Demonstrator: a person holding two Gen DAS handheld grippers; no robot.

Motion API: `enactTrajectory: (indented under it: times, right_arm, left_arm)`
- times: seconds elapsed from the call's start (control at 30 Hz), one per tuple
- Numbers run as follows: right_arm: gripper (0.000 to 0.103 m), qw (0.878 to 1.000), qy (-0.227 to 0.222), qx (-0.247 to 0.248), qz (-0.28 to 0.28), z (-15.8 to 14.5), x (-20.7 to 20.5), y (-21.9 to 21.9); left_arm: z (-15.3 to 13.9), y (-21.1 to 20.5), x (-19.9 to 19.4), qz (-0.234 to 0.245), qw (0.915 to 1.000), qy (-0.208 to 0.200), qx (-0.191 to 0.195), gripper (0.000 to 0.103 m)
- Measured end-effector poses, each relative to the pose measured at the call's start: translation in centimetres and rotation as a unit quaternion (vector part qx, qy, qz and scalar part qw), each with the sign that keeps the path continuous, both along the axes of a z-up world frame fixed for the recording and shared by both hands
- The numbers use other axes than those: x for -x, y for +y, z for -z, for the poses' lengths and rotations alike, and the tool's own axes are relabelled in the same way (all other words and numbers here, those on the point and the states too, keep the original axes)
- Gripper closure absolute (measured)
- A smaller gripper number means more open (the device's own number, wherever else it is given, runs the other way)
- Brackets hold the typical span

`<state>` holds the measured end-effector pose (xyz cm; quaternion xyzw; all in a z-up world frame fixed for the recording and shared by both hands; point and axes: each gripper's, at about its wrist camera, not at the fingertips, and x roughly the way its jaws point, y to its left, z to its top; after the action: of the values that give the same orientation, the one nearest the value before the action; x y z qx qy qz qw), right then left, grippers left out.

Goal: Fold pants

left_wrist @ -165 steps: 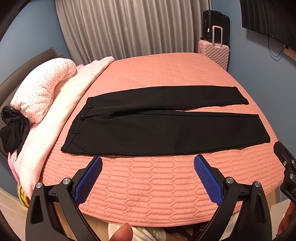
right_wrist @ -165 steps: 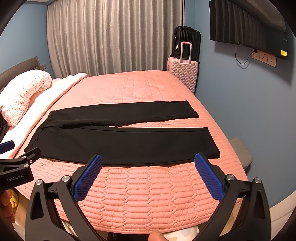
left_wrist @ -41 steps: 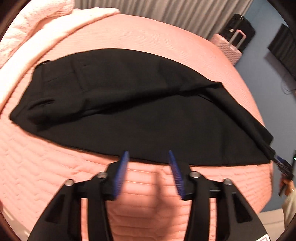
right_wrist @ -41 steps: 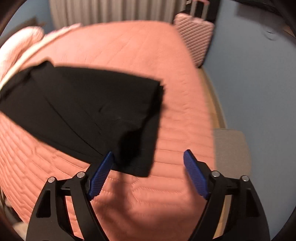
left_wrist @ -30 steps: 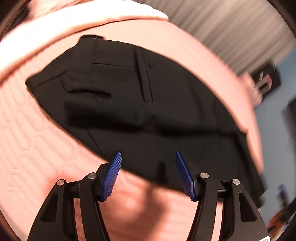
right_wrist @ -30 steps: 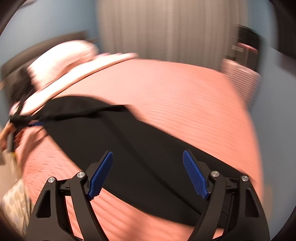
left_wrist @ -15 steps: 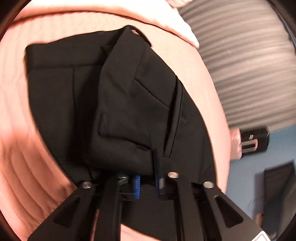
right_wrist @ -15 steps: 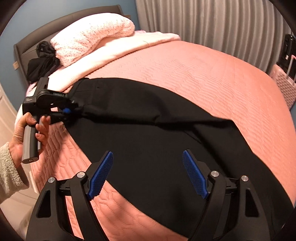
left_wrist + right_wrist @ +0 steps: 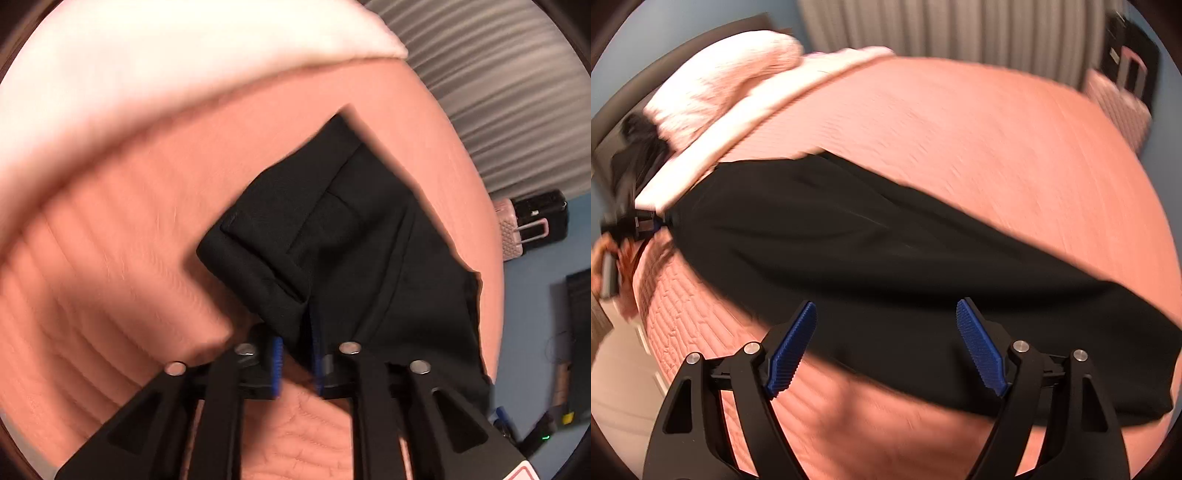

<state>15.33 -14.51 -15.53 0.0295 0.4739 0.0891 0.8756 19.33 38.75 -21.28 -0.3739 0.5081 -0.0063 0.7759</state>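
While my left tongs pinch the pants at the waist, they lift it. My right tongs hang open over the bed.

black pants; salmon-pink quilted bedspread; blue ribbed fingers

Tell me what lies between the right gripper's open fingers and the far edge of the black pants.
In the right wrist view, only pants fabric fills the stretch beyond the right gripper; past their far edge lies bare pink bedspread.

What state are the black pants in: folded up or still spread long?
Legs doubled lengthwise, otherwise still long: the black pants stretch as one band across the bed; left gripper pinches the waist end.
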Motion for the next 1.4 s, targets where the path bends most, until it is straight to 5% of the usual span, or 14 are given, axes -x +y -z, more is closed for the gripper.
enactTrajectory:
  times: [0.07,0.23,0.33,0.47,0.6,0.73,0.87,0.93,1.0,1.13,1.17,1.27,1.33,1.4]
  right_arm:
    - [0.026,0.999,0.005,-0.001,0.042,0.0,2.2,-3.2]
    - [0.026,0.984,0.015,0.000,0.176,-0.8,7.7,-14.8]
    - [0.026,0.968,0.019,0.035,0.248,-0.7,10.2,-22.4]
    - [0.026,0.962,0.032,0.046,0.267,0.2,9.7,-29.9]
    - [0.026,0.963,0.018,0.054,0.262,1.2,7.5,-35.1]
    - [0.027,0.969,0.020,0.035,0.242,2.8,4.6,-38.0]
    - [0.063,0.977,0.061,0.051,0.197,6.0,1.7,-37.9]
    - [0.068,0.980,0.051,0.051,0.184,5.8,1.5,-37.5]
    - [0.096,0.985,0.042,0.028,0.167,4.6,1.7,-37.2]
    - [0.097,0.984,-0.068,0.032,0.162,-1.9,4.2,-37.1]
    - [0.097,0.984,-0.051,0.052,0.165,-1.2,4.0,-37.7]
    - [0.096,0.978,0.110,0.061,0.169,5.5,3.1,-39.7]
    - [0.092,0.973,0.056,0.093,0.203,2.5,4.2,-38.1]
    - [0.049,0.960,-0.018,0.146,0.236,-1.4,5.1,-34.5]
  left_arm:
    - [-1.1,-0.7,1.5,-0.015,0.9992,-0.026,-0.025,0.086]
    - [-4.7,-4.6,4.9,-0.036,0.9808,-0.021,-0.190,0.083]
    - [-6.2,-6.3,7.3,-0.048,0.9726,-0.022,-0.227,0.083]
    - [-9.1,-14.5,8.1,0.030,0.9441,-0.064,-0.322,0.074]
    - [-11.0,-22.2,8.0,0.080,0.9366,-0.111,-0.322,0.054]
    - [-11.2,-29.9,7.3,0.131,0.9382,-0.120,-0.297,0.053]
    - [-9.8,-35.1,6.6,0.169,0.9371,-0.110,-0.285,0.053]
    - [-9.4,-37.1,6.5,0.182,0.9305,-0.107,-0.299,0.053]
    - [-9.3,-37.8,6.6,0.186,0.9252,-0.102,-0.315,0.053]
    - [-9.9,-37.8,6.3,0.167,0.9240,-0.104,-0.328,0.051]
    - [-9.9,-36.6,6.6,0.162,0.9238,-0.104,-0.331,0.046]
    - [-9.6,-35.7,6.2,0.147,0.9231,-0.099,-0.341,0.045]
    - [-9.6,-35.1,6.2,0.145,0.9219,-0.096,-0.346,0.045]
    - [-9.7,-34.3,6.4,0.142,0.9194,-0.102,-0.352,0.044]
